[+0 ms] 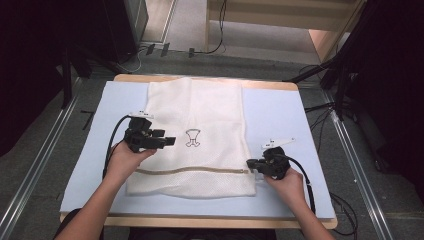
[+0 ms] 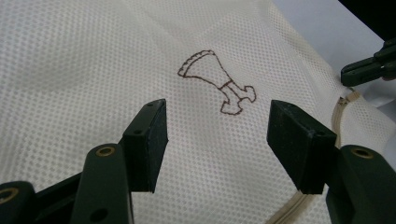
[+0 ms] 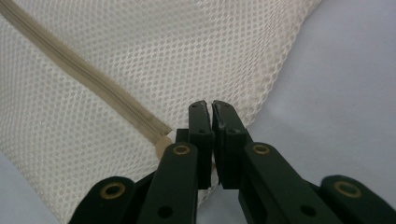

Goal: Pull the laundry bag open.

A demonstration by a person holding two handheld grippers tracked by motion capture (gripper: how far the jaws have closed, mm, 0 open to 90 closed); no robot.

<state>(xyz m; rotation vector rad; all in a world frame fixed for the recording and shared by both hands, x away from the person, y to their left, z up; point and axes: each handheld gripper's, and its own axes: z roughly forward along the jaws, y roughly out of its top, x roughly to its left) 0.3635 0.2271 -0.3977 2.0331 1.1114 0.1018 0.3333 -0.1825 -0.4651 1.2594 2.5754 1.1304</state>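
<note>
The right gripper (image 3: 212,106), fingers shut at the zipper's (image 1: 192,170) right end, pinches the mesh bag (image 1: 200,105); the left gripper (image 2: 217,128) hovers wide open, empty, over its middle.

Left hand-held gripper (image 1: 169,141) gapes wide (pointing right); right hand-held gripper (image 1: 249,163) pinched together, pointing left.

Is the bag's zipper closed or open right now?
Closed, as far as visible: the zipper runs as one unbroken line across the bag, without a gap.

White mesh bag (image 1: 200,130), beige zipper (image 1: 192,170), brown outline emblem (image 1: 193,138), pale blue mat (image 1: 280,120)
</note>
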